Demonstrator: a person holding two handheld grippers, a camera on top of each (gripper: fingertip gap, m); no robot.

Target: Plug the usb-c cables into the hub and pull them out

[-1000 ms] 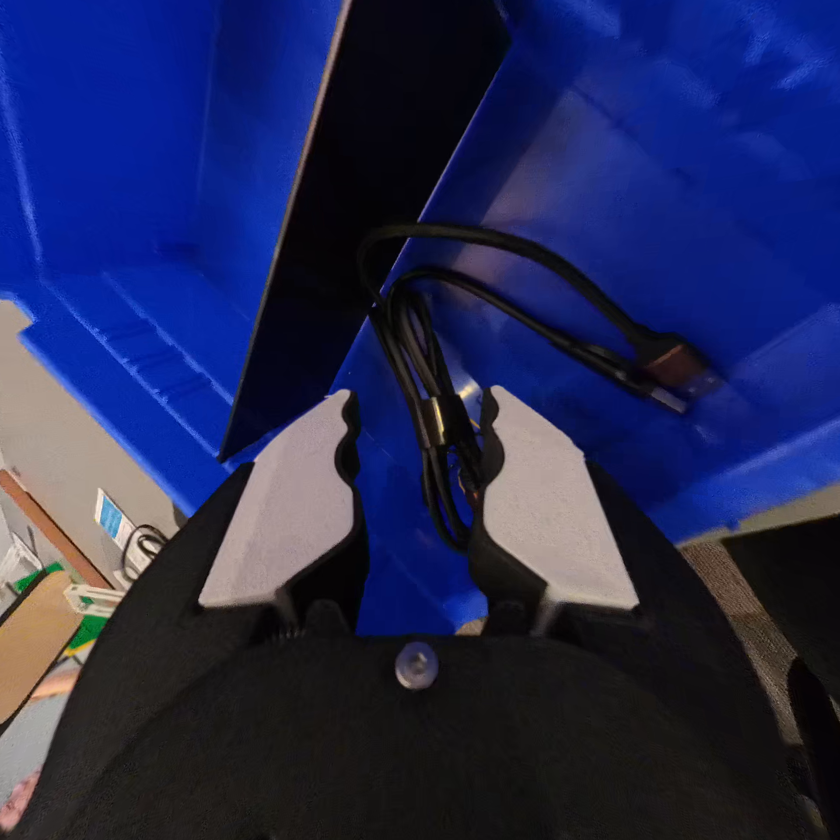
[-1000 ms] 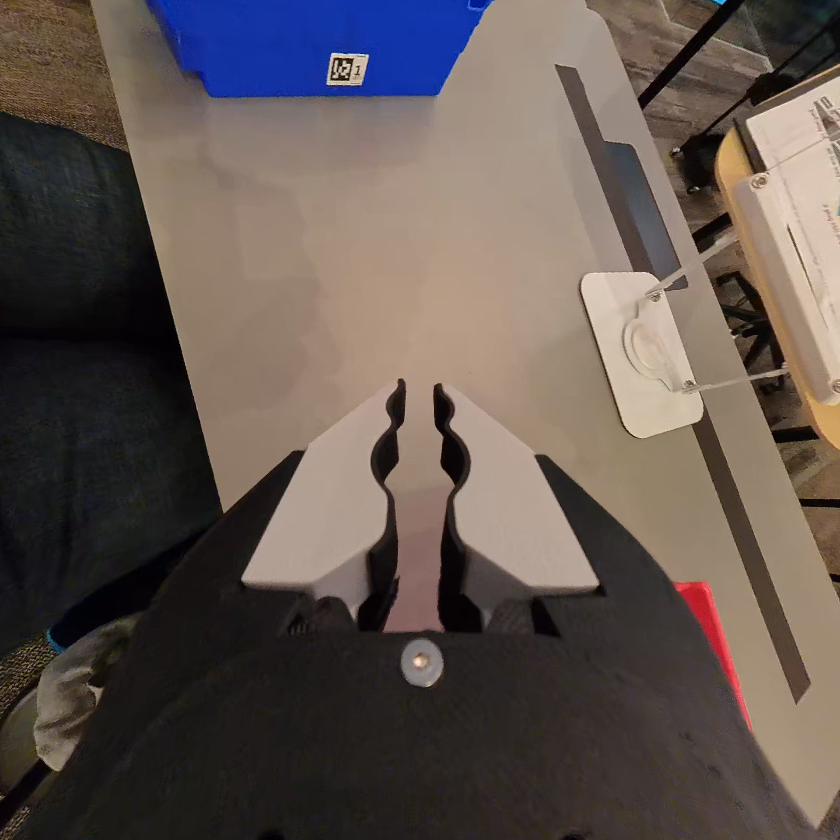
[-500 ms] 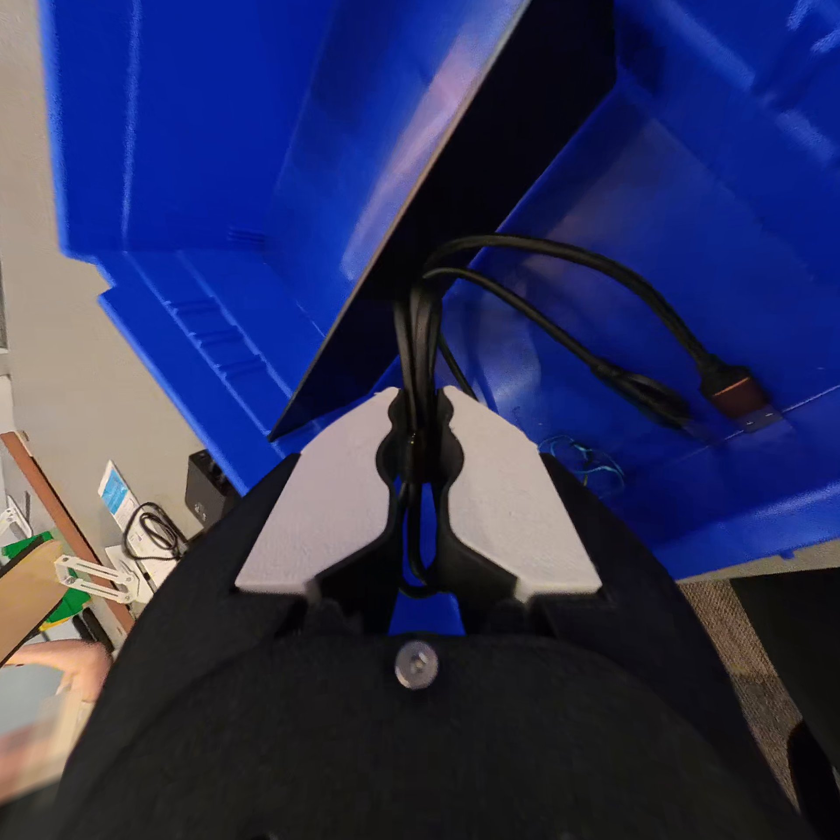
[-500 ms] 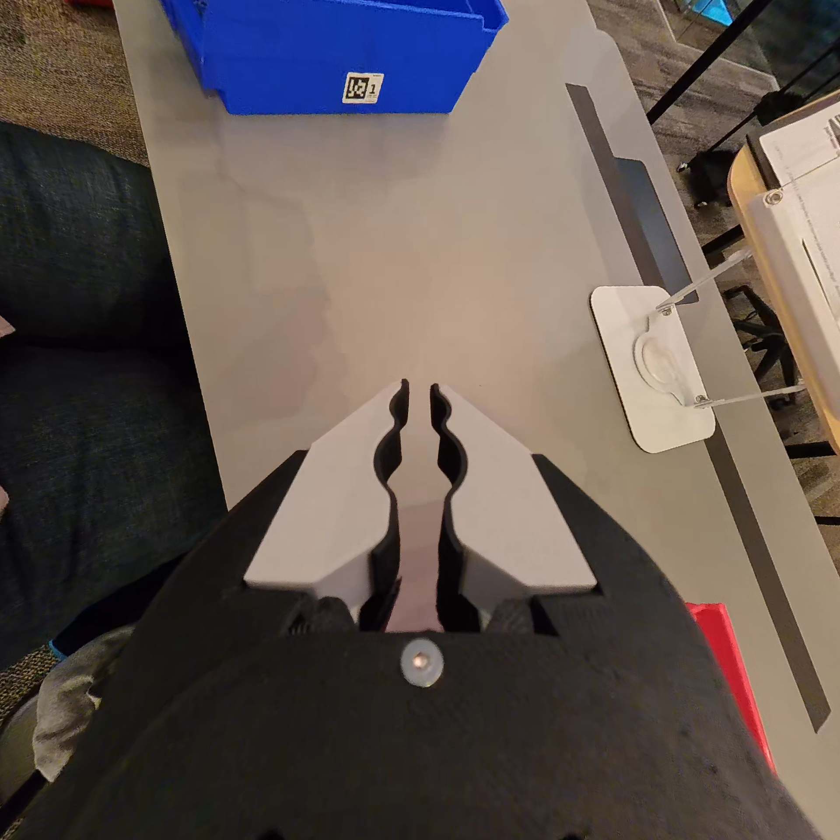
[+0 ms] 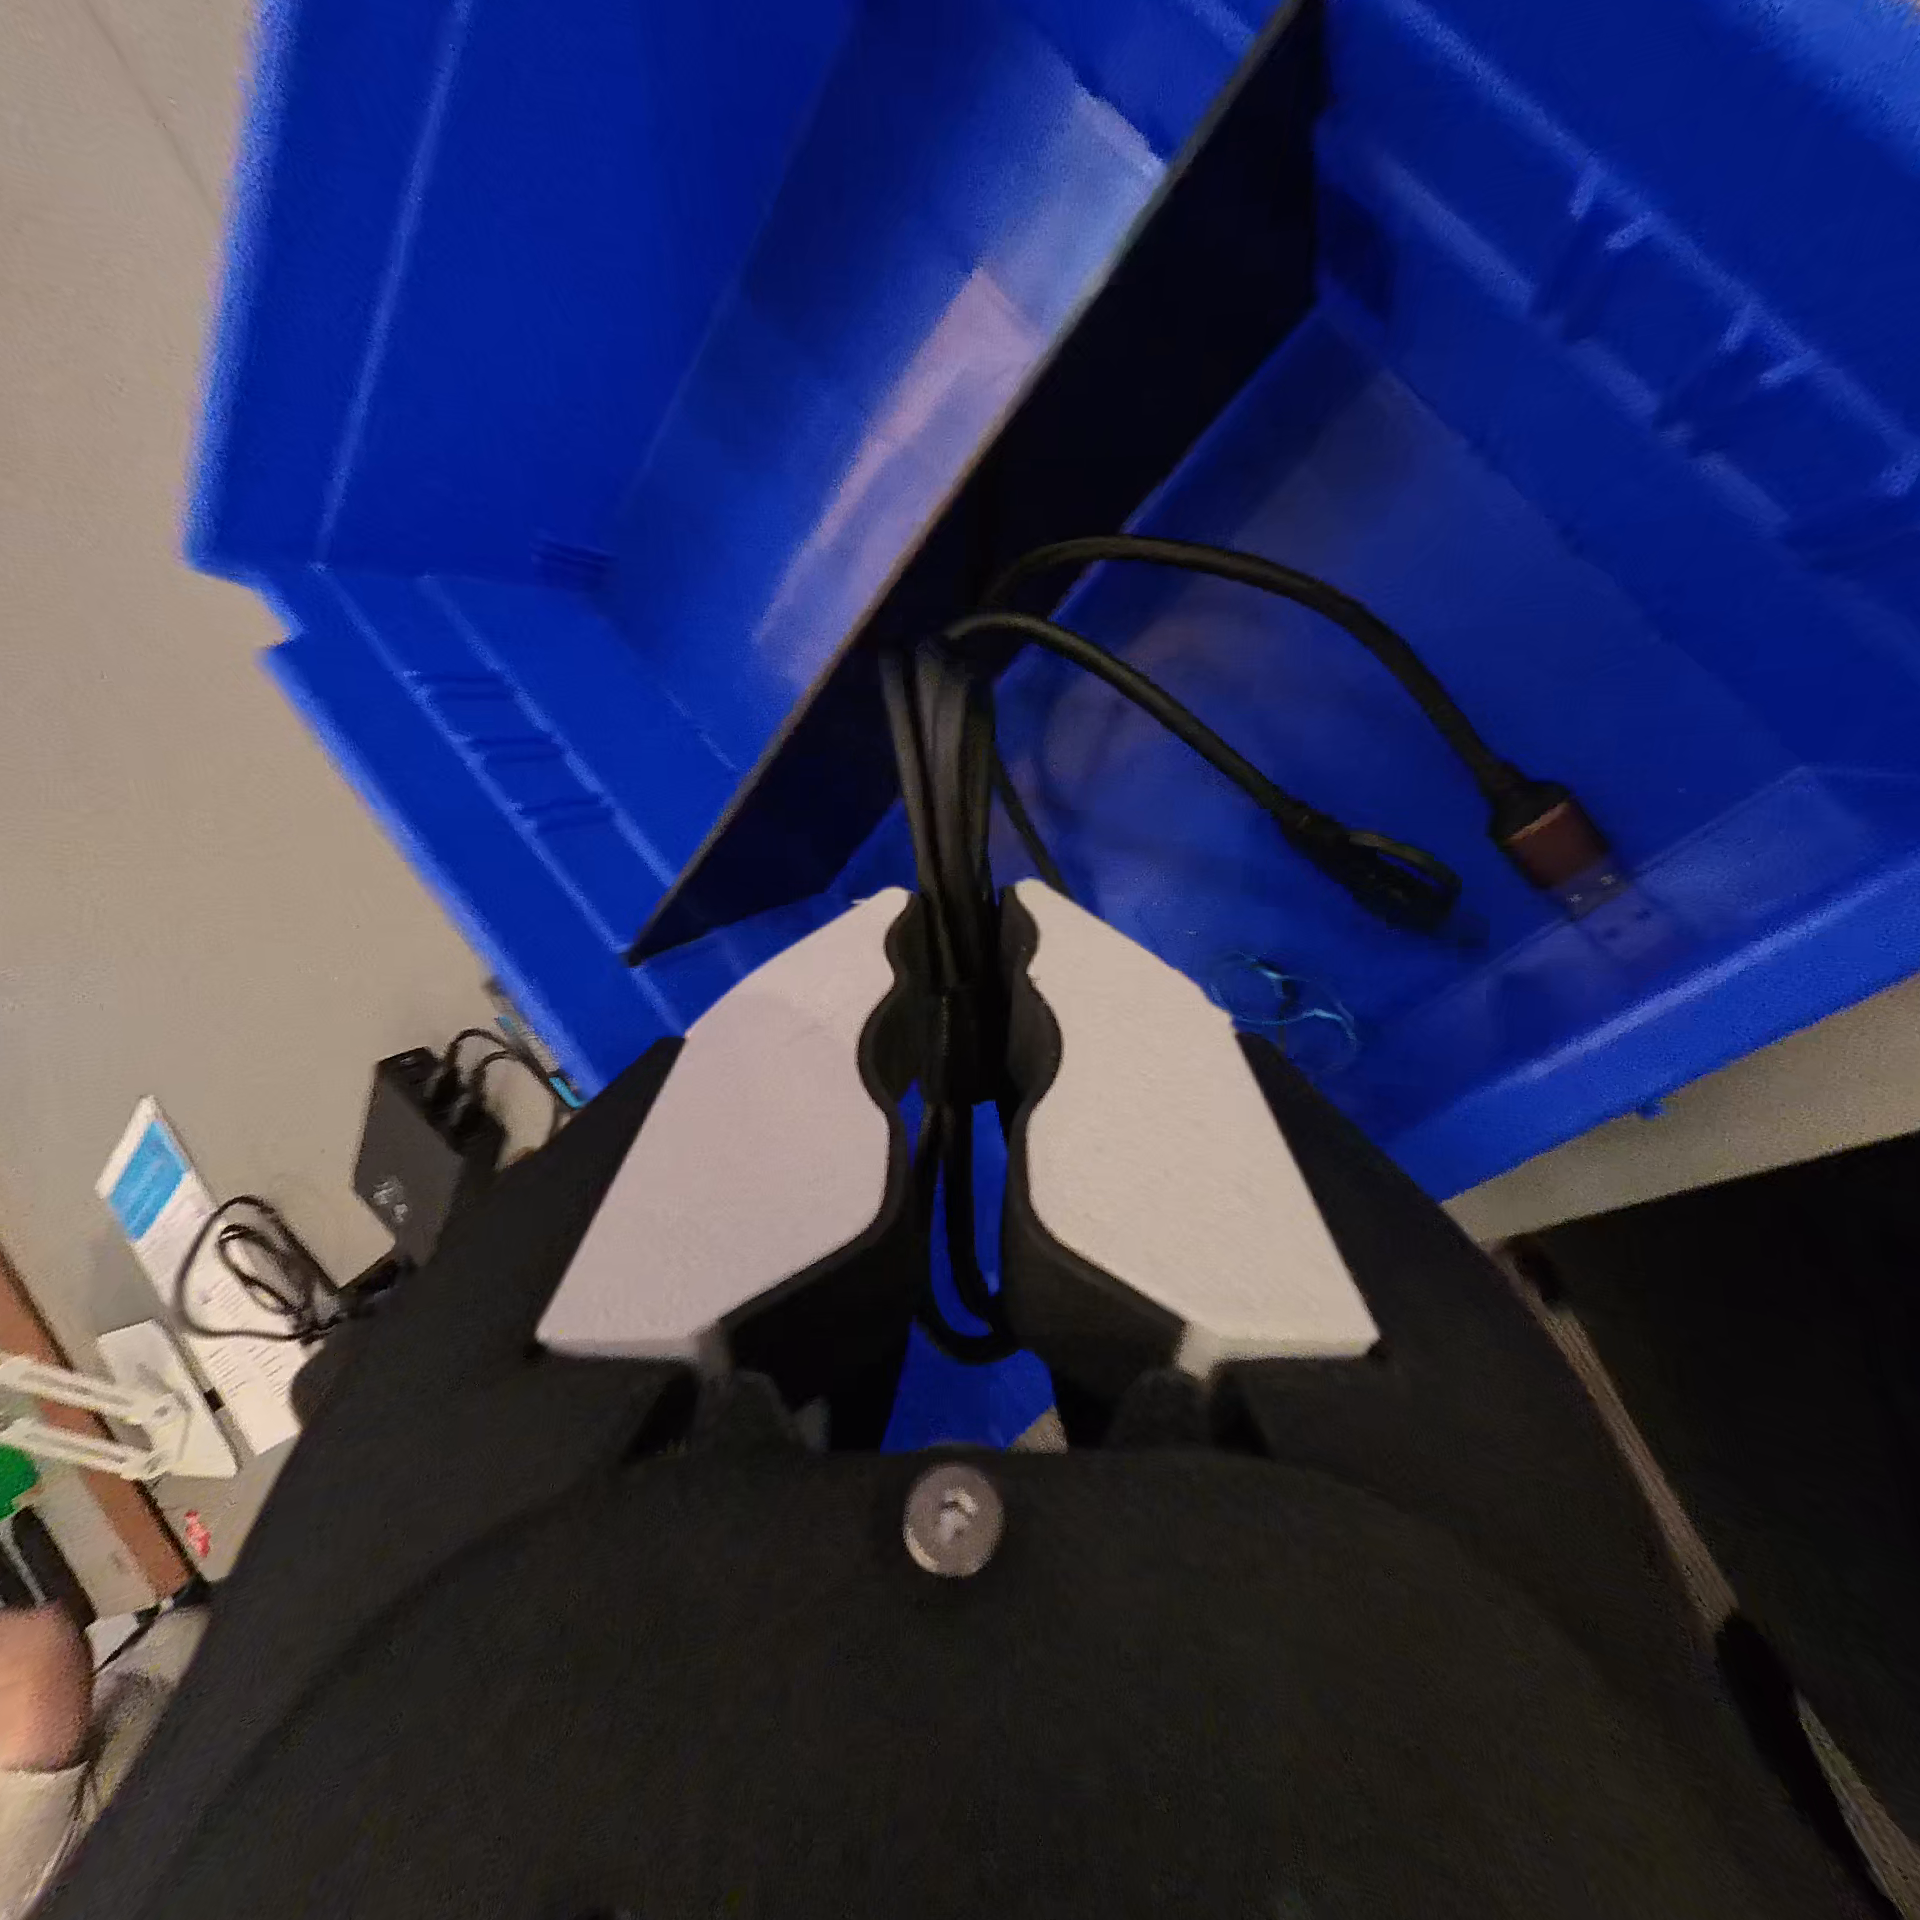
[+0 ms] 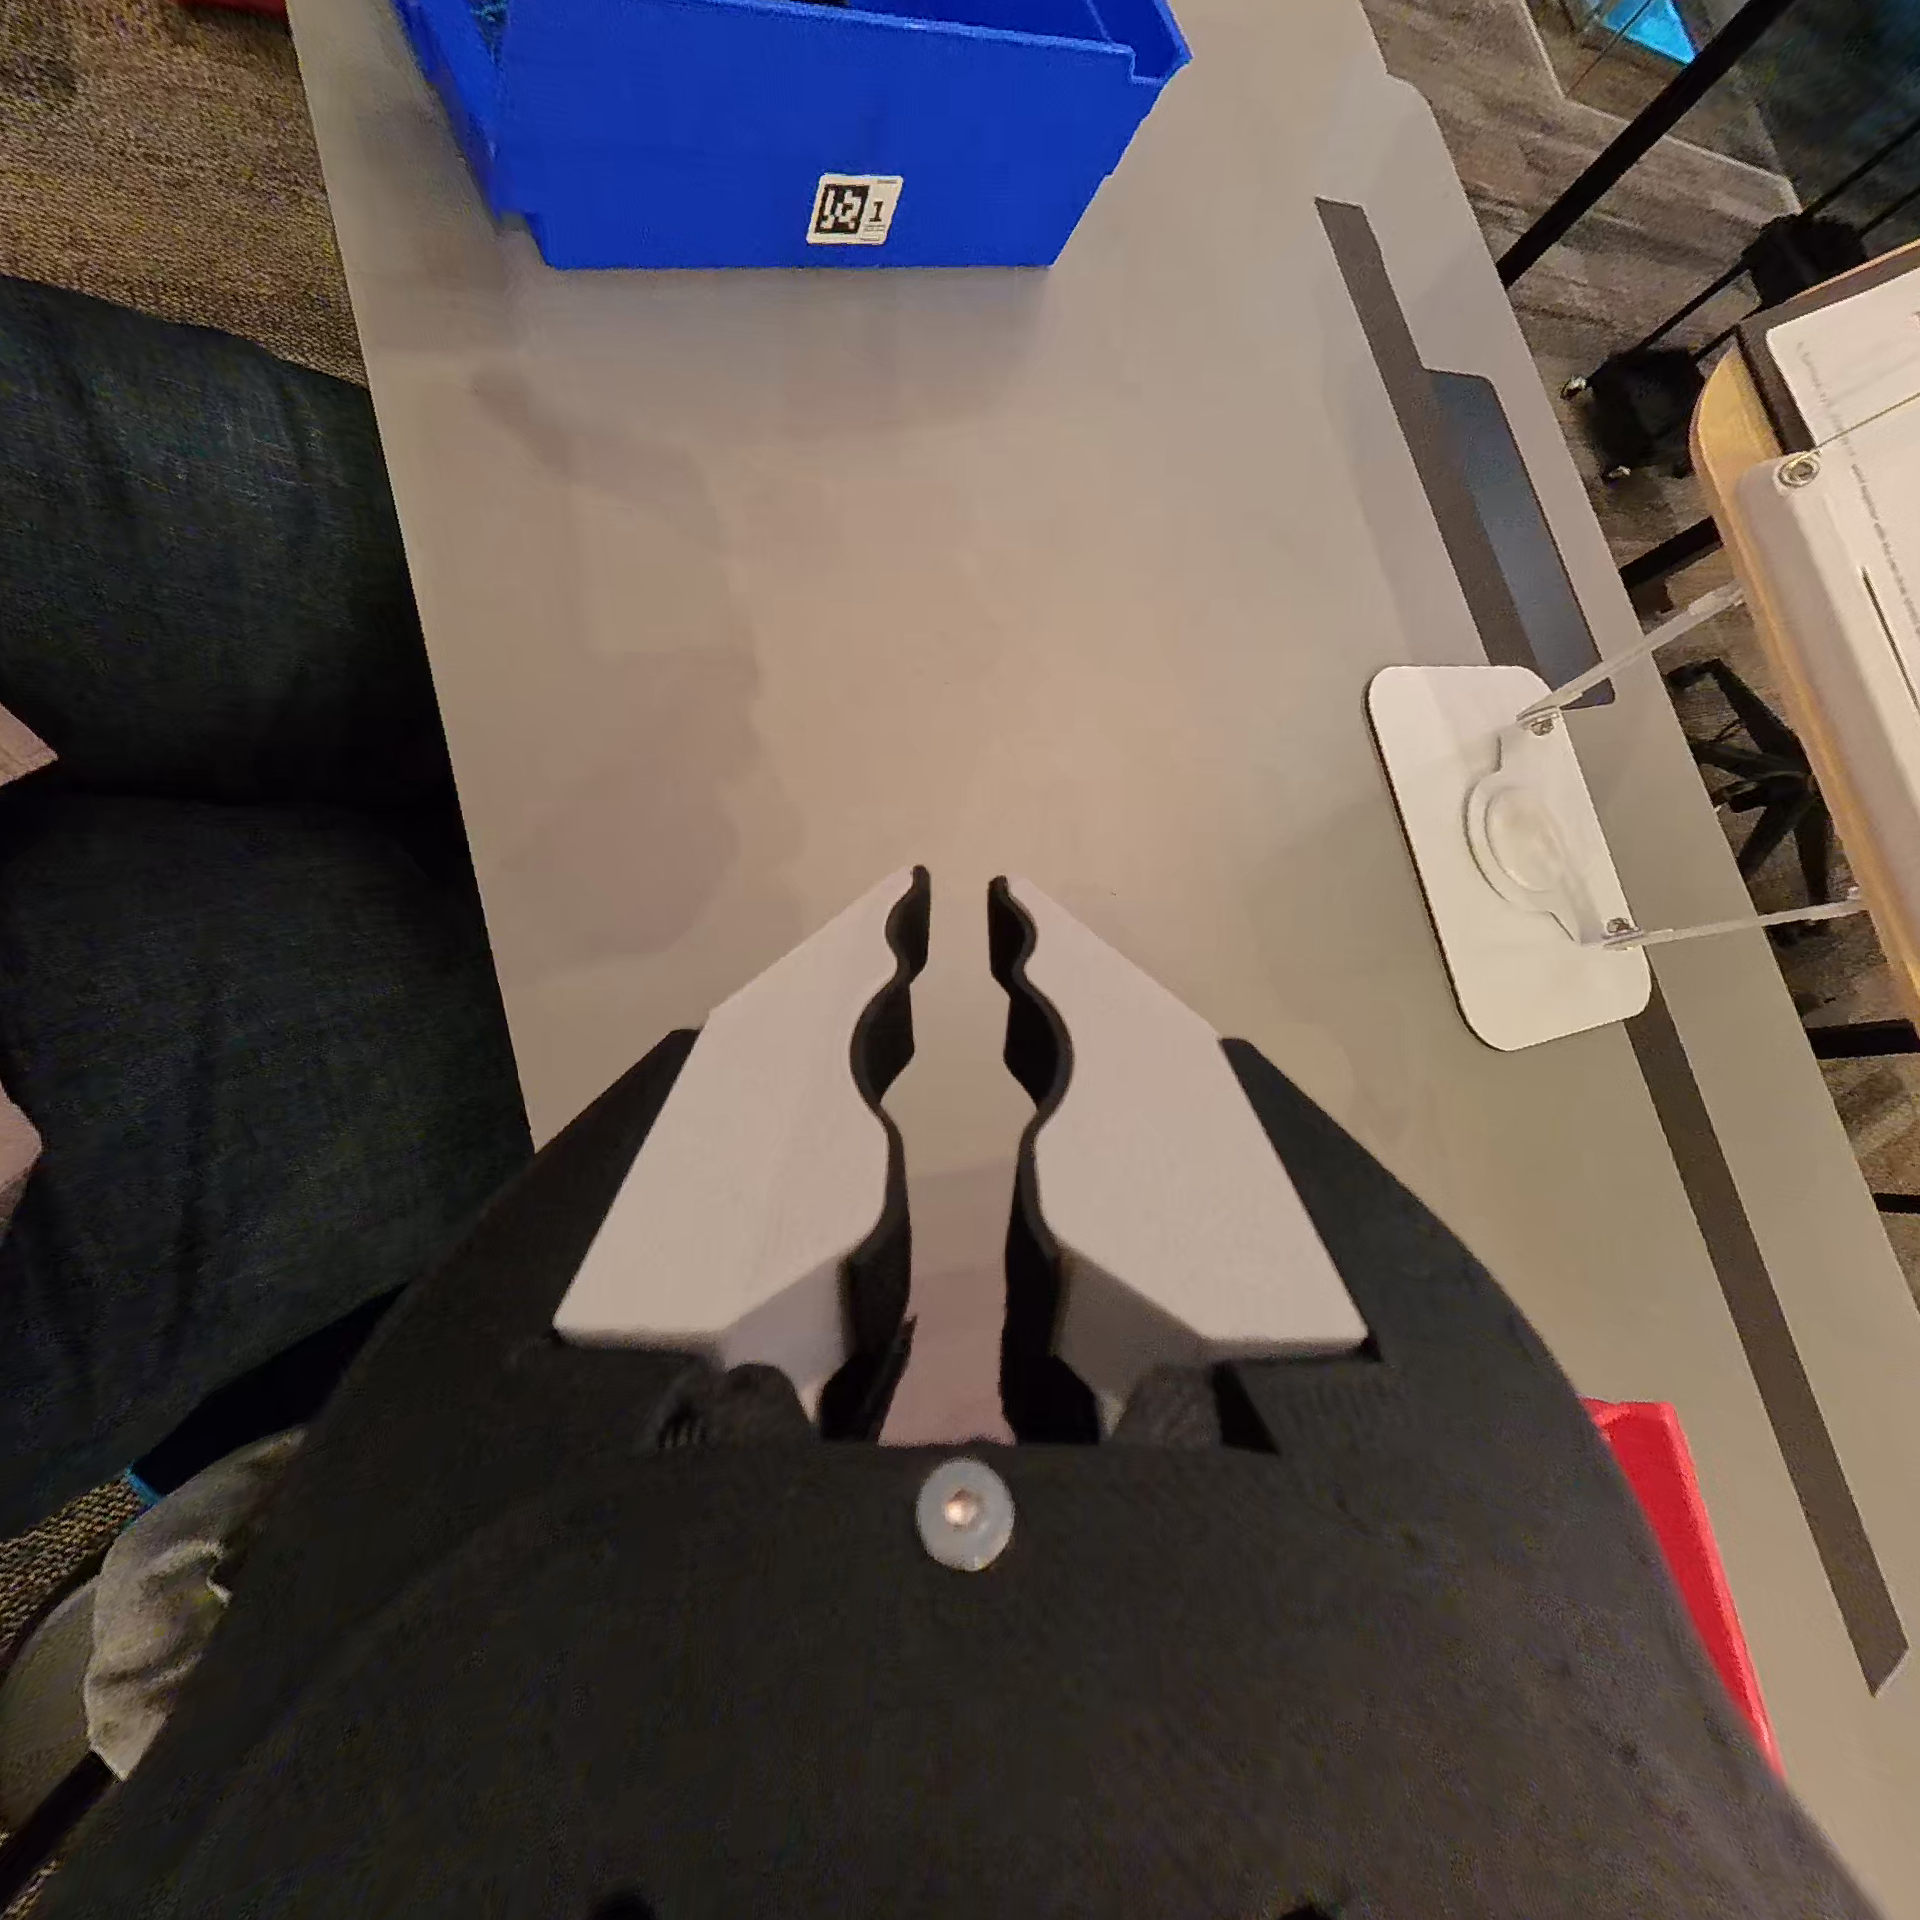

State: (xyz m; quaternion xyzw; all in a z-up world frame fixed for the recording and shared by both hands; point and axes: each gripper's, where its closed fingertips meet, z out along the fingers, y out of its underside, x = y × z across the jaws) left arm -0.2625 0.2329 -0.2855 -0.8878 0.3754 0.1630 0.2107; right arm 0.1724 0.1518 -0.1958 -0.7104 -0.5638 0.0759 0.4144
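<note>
Left tool (image 5: 954, 914): clamped on the cable (image 5: 951, 831) bundle.
Cable axis: along the tool, plugs trailing ahead-right in the bin (image 5: 1714, 436).
Right tool (image 6: 954, 883): slightly parted, empty, over the counter (image 6: 831, 582).

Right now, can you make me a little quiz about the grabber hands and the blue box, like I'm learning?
1. True or false: the left gripper has its fingers shut on the bundled black cable.
2. Which holds nothing? A) left gripper B) right gripper
3. Fill in: the cable's two loose plugs hang over the inside of the ____ bin.

Key: 1 true. 2 B; its fingers are nearly closed over the bare grey table. 3 blue.
</note>
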